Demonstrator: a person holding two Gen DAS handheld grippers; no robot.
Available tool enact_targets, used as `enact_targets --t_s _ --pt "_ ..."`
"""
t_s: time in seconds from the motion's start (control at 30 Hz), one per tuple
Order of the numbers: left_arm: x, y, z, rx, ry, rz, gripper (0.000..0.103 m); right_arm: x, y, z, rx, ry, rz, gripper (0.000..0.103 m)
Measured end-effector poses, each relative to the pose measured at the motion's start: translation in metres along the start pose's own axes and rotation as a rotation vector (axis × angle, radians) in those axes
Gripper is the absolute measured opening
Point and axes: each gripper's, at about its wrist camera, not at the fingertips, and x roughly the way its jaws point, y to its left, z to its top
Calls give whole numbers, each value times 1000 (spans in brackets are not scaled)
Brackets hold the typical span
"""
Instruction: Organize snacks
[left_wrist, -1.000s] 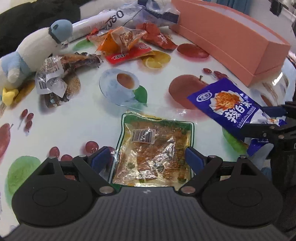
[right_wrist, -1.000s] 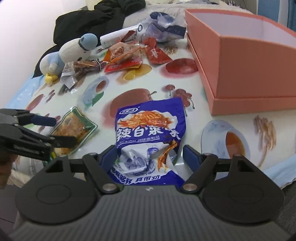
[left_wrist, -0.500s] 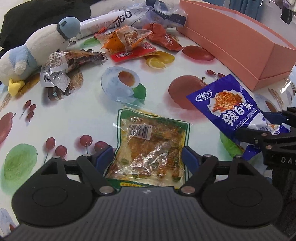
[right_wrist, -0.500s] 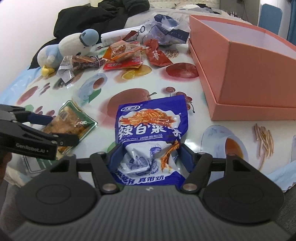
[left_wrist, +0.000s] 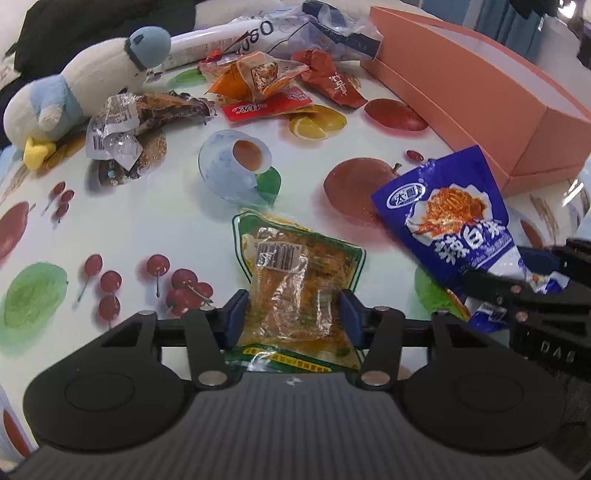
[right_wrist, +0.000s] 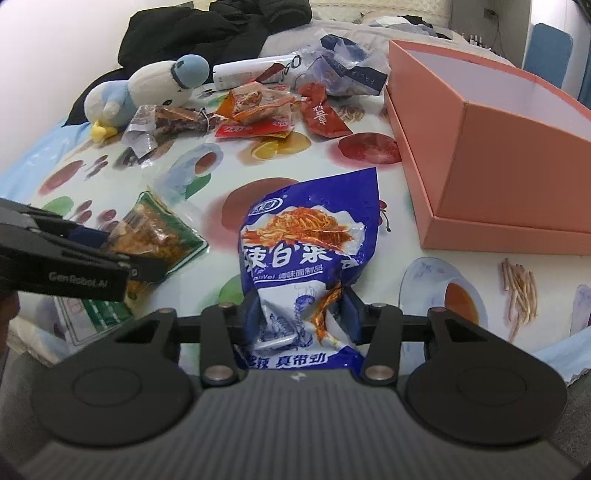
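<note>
Pretty cluttered table here, covered in a fruit-print cloth. Along the far side there's a blue and white plush bird, a crinkled brown snack wrapper just beside it, then a heap of orange and red packets, a dark red packet, a white tube and a clear plastic bag. Black clothing is piled behind all that. The open pink box sits off on the right, well apart from the heap, and nothing lies between it and the two packets up front.

The left gripper has just been closing, and its blue pads now sit against both sides of the green-edged clear snack pouch, which looks pinched and crumpled between them while its far end lies on the cloth. Same story with the right gripper: the jaws have been narrowing and are now squeezing the bottom end of the blue noodle-snack bag, which is bunched up between the pads. The bag's top points toward the box.
</note>
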Motion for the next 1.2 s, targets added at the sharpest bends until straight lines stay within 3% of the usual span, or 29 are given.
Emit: enact_targets --t_s 0.13,0.43,0.77,1.2 --pt "-7 3 6 -76 8 -11 49 -4 -2 -1 -3 -5 -7 46" --pt "-26 -5 12 -119 -5 4 47 -23 -13 1 31 -44 -23 45" --pt "-89 -15 24 -192 -121 28 47 -68 -19 8 67 -100 -22 45" --pt "-151 -73 44 -201 -239 -68 47 -143 -38 34 105 -221 -20 45"
